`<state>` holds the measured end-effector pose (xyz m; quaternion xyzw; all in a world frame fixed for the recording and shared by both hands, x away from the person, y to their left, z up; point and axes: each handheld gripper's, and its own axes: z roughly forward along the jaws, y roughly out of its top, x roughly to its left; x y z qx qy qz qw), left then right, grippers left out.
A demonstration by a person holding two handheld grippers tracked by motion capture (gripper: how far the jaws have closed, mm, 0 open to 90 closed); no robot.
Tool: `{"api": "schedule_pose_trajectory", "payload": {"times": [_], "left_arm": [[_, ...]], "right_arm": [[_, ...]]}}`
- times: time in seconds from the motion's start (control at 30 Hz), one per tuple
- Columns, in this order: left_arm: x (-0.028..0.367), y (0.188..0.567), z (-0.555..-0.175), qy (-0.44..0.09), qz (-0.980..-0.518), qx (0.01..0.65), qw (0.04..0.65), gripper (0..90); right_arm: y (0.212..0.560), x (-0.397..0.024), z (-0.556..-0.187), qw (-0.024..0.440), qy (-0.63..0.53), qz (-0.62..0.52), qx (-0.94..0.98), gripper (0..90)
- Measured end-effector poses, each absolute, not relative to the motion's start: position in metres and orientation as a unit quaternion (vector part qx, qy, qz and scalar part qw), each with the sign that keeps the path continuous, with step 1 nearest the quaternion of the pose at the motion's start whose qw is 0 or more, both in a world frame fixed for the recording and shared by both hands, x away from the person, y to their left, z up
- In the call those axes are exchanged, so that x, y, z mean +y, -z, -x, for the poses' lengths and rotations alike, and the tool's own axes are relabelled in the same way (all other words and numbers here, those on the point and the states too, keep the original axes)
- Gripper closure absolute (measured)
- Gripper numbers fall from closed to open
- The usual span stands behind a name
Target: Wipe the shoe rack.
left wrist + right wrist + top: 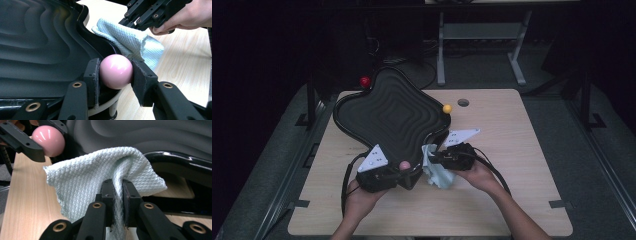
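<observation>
A: Starting at the left, we see the left gripper point(399, 172) at the near corner of the big black wavy-ribbed tray point(387, 112), which sits tilted on the pale wooden table point(512, 150).

B: Yes, and in the left gripper view our left claw point(116, 75) is pinching a glossy pink ball point(116, 71). Both padded jaws press on its sides, so it is gripped, not just lying between them.

A: That ball is fixed at the tray's near rim. We also spot a red ball point(365, 81) at the far left corner and a yellow ball point(447, 108) at the right corner.

B: Moving right, just beside the pink ball, we have the light blue waffle-weave cloth point(435, 172). It hangs against the tray's glossy black edge.

A: In the right gripper view the right gripper point(117, 195) has its jaws pressed nearly together on a bunched fold of that cloth point(85, 182). The rest drapes over the jaws and spreads toward the pink ball point(48, 141).

B: And from above, the right gripper point(434, 159) sits just to the right of the left one, with the cloth between the two hands, touching the tray rim.
</observation>
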<state>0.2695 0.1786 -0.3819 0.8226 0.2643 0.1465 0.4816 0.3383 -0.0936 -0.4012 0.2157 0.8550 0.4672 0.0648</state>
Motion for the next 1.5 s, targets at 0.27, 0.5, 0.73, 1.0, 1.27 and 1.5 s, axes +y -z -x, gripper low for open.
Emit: {"api": "schedule_pose_trajectory", "payload": {"times": [0.27,0.5,0.73,1.0,1.27,1.5], "left_arm": [[0.179,0.382,-0.271,-0.147,-0.822,0.269,0.481,60.3],[0.179,0.382,-0.271,-0.144,-0.821,0.27,0.481,60.3],[0.178,0.382,-0.271,-0.149,-0.819,0.271,0.483,60.2],[0.179,0.382,-0.269,-0.145,-0.821,0.266,0.484,60.5],[0.186,0.381,-0.258,-0.129,-0.827,0.254,0.485,60.5],[0.192,0.382,-0.246,-0.126,-0.827,0.245,0.49,60.5]], "right_arm": [[0.401,-0.085,-0.316,0.058,-0.484,-0.181,0.854,81.7],[0.407,-0.089,-0.313,0.051,-0.48,-0.188,0.855,81.7],[0.411,-0.078,-0.309,0.033,-0.479,-0.165,0.862,81.8],[0.404,-0.097,-0.334,0.063,-0.48,-0.215,0.848,82.0],[0.407,-0.095,-0.34,0.071,-0.479,-0.221,0.847,81.9],[0.411,-0.107,-0.353,0.084,-0.48,-0.251,0.836,81.9]]}}
